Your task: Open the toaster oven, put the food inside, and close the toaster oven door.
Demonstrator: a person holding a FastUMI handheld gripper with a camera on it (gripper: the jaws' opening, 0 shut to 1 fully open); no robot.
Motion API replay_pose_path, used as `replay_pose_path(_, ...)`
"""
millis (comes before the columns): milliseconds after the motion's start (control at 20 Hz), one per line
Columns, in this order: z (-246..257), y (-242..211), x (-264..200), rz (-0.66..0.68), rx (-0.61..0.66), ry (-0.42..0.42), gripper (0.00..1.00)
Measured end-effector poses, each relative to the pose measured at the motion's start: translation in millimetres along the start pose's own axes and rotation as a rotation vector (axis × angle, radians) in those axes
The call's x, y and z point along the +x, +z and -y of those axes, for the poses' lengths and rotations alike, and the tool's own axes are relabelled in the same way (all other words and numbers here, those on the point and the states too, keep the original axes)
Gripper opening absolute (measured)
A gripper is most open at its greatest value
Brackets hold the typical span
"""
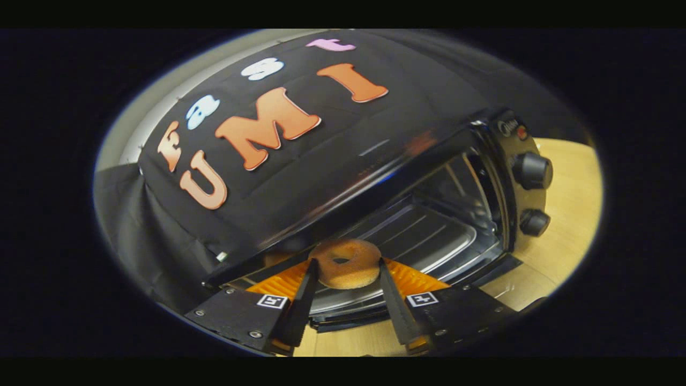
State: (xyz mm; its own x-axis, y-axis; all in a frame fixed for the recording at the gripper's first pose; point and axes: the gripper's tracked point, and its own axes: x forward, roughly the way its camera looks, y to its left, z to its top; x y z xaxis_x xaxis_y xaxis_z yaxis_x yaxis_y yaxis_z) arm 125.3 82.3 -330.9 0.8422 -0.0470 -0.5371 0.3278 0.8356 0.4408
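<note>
The gripper (347, 268) pinched the donut (347, 264) before the open oven (455, 214); tilted so, the donut could have snagged the tray (423, 241) edge and slipped.

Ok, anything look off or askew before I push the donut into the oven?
Nothing stands out. The donut sits level between the gripper fingers, both pressing on it, just ahead of the open toaster oven. The tray inside looks flat and bare, with no crumbs or spills. Both knobs look intact.
</note>
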Motion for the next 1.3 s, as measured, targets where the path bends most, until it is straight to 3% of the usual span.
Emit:
replay_pose_path(100,-5,0,-2,-0.007,-0.029,0.023,0.74)
replay_pose_path(300,-5,3,-16,-0.014,-0.088,0.046,0.81)
replay_pose_path(650,9,-1,-108,-0.023,-0.247,0.121,0.82)
replay_pose_path(950,37,-20,-169,-0.083,-0.273,0.183,0.83)
replay_pose_path(1200,78,-51,-195,-0.182,-0.388,0.151,0.83)
replay_pose_path(1300,90,-65,-197,-0.24,-0.37,0.137,0.83)
